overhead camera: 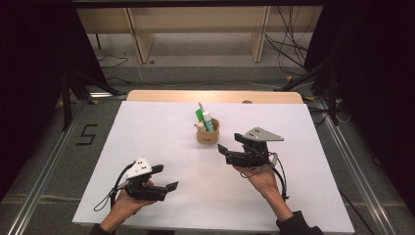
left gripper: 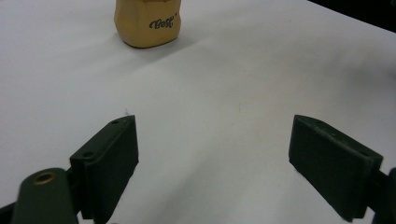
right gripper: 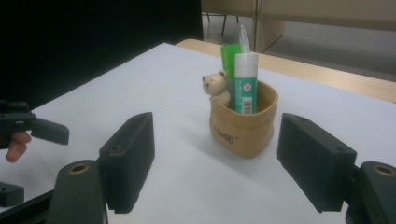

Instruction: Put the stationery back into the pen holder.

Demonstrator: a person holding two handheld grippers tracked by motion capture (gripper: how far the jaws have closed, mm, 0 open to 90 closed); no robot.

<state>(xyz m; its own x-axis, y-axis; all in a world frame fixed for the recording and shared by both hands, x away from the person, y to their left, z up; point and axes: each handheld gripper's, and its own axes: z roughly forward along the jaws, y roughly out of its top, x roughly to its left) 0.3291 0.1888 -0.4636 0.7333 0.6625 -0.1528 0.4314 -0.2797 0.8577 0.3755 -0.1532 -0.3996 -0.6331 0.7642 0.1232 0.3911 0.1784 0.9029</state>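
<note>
A small tan pouch stands upright near the far middle of the white table, soft-sided like folded kraft paper, its rim rolled over and dark script lettering printed on its front (legible in neither gripper view). Inside it stand a white-and-green glue stick, a green item behind that, and a little cream bear figure peeking over the rim. The right gripper sits just beside the pouch, jaws wide apart with nothing between them. The left gripper, well apart from the pouch, is likewise spread wide and empty.
</note>
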